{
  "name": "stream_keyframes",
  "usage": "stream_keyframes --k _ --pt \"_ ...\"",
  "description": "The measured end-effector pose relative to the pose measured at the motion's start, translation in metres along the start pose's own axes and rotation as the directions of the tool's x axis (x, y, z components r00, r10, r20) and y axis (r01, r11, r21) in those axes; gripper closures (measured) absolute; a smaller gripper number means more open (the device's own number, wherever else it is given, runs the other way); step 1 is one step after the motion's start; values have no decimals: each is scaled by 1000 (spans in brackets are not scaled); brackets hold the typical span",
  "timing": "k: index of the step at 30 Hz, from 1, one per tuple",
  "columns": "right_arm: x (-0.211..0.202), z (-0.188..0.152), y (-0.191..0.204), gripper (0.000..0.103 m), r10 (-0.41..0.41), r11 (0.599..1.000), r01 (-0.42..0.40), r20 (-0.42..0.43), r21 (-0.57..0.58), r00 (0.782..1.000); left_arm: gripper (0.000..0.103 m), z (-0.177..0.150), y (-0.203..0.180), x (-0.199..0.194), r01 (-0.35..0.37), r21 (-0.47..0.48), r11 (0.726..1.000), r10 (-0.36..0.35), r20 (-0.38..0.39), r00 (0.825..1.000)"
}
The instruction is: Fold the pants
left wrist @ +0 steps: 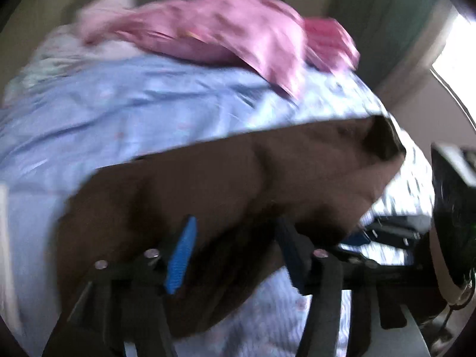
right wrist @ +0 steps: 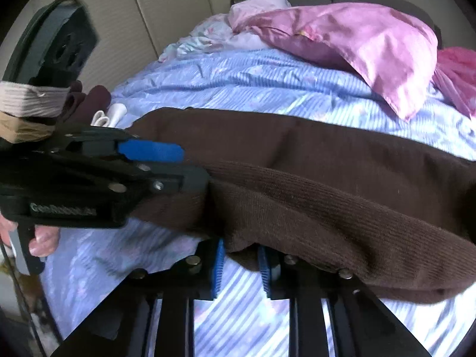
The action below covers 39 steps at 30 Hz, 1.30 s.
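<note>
On the bed: brown pants [right wrist: 312,154] lie stretched across a blue striped bedspread [right wrist: 244,83], a long band running from the left side to the right edge of the right wrist view.
Pants, near edge: a ribbed fold of the fabric is lifted off the bedspread and drapes down toward the right gripper [right wrist: 240,263].
Right gripper: its blue-padded fingers [right wrist: 219,267] stand a little apart, with the hanging edge of the pants dropping into the gap; the pads seem not to be pressing the cloth, though the fold hides their tips.
Left gripper: in its own blurred view, left gripper [left wrist: 235,255] has its jaws wide apart with brown fabric bunched between and over them; in the right wrist view it reaches in from the left, one blue pad lying against the end of the pants.
Left gripper hold: cannot tell from either view whether the cloth is actually pinched.
Hand: bare fingers [right wrist: 44,239] wrap the left gripper's handle at the lower left.
Behind the pants: a pink pillow [right wrist: 366,41] rests on the bedspread, well apart from the pants, with paler floral bedding [right wrist: 208,38] beside it.
</note>
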State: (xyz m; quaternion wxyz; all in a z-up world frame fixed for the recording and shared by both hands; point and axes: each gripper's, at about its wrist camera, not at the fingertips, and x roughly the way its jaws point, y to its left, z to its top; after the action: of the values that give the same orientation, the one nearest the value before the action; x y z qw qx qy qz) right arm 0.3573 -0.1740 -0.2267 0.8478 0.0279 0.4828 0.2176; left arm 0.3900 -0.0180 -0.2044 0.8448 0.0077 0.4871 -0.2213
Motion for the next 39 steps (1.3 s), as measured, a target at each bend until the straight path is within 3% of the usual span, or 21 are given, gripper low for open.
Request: stream_keyframes --k 3,6,10,15,20,22,24,27,31,34,39 --pt "-13 -12 2 85 18 996 -16 -24 83 1000 32 -17 30 -34 -108 -143 984 118 62 991" --pt "-16 -28 3 86 26 987 -20 -39 162 999 30 -41 70 -51 -204 -298 933 224 36 974" --pt "-13 -37 6 86 -4 976 13 -43 219 999 30 -71 114 -47 -159 -450 879 166 -26 986" --pt "-6 -37 16 86 -76 980 86 -67 178 995 32 -83 115 -39 -44 -446 894 53 7 999" --pt "-1 -37 10 86 -66 981 80 -79 177 995 42 -80 119 -19 -26 -437 899 30 2 1000" --pt "2 -36 12 86 -78 982 92 -86 167 993 44 -78 119 -13 -33 -436 899 33 -7 999" --pt "5 -36 12 86 -85 982 99 -86 163 993 59 -79 120 -15 -44 -433 900 45 -8 999" --pt "10 -38 11 86 -88 979 104 -97 178 991 68 -77 120 -21 -79 -422 903 77 -21 997" --pt "6 -39 16 86 -86 981 103 -111 163 990 71 -70 108 -51 -129 -387 913 150 25 988" --pt "-11 -37 21 86 -51 985 68 -109 159 993 71 -79 105 -68 -160 -399 903 188 32 982" --pt "-23 -46 40 87 -12 992 33 -168 120 986 71 -121 118 -54 -192 -437 879 174 -81 981"
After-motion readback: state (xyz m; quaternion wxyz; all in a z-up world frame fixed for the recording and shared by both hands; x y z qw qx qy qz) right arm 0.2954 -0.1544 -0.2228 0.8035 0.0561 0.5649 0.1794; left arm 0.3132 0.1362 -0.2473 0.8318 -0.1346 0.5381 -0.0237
